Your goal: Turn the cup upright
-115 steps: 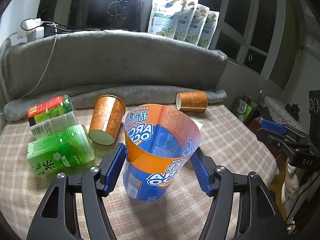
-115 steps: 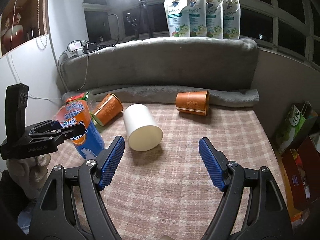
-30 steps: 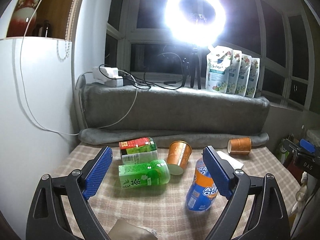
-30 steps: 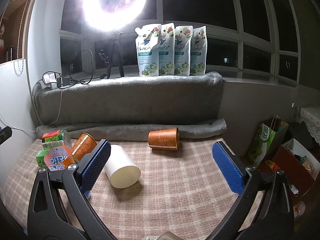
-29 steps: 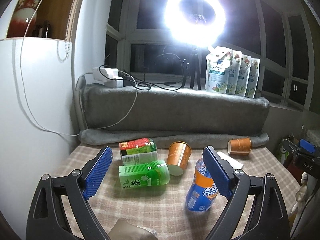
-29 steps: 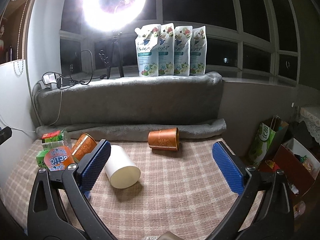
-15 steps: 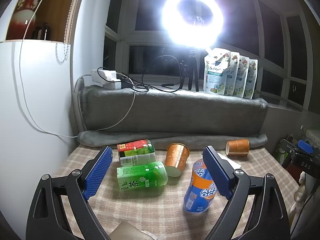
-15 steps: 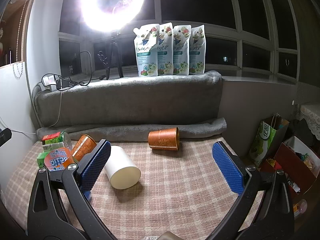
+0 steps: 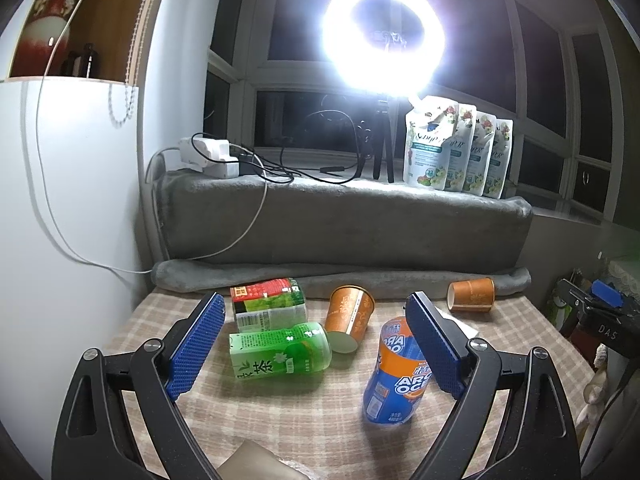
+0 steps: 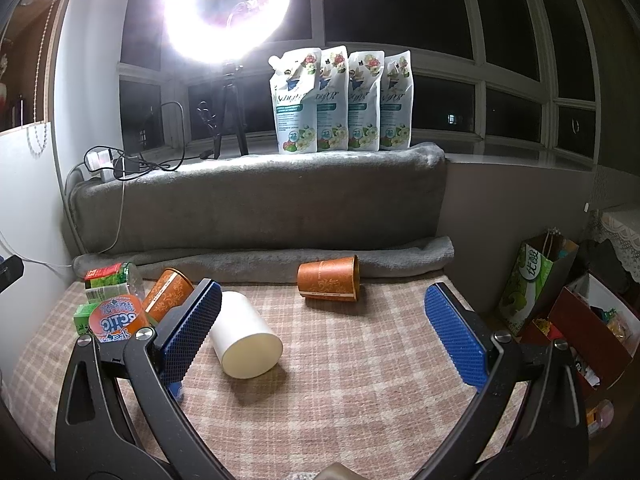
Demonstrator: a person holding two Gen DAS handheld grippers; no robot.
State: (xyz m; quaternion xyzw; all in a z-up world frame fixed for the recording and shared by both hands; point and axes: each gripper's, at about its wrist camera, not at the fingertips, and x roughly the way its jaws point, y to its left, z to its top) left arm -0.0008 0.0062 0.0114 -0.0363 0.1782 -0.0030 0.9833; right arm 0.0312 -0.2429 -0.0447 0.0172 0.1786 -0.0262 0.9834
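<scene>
An orange-and-blue cup [image 9: 394, 372] stands upright on the checked cloth [image 9: 304, 404], partly behind my left gripper's right finger; it also shows in the right wrist view [image 10: 116, 318]. My left gripper [image 9: 316, 344] is open and empty, held back from the cup. My right gripper [image 10: 324, 336] is open and empty above the cloth. A white cup [image 10: 244, 336] lies on its side near my right gripper's left finger. An orange paper cup [image 10: 328, 279] lies on its side at the back. Another orange cup [image 9: 348, 318] lies tipped near the bottles.
Two green tea bottles [image 9: 280, 356] [image 9: 268, 306] lie at the left. A grey cushion [image 9: 340, 224] backs the cloth, with pouches [image 10: 340, 100] and a ring light [image 9: 382, 36] on the sill. A white wall [image 9: 60, 220] is left. Bags and boxes [image 10: 560, 300] stand right.
Since 3.8 s ago my left gripper has let go of the orange-and-blue cup and pulled back and up. Over the last second both views barely shift.
</scene>
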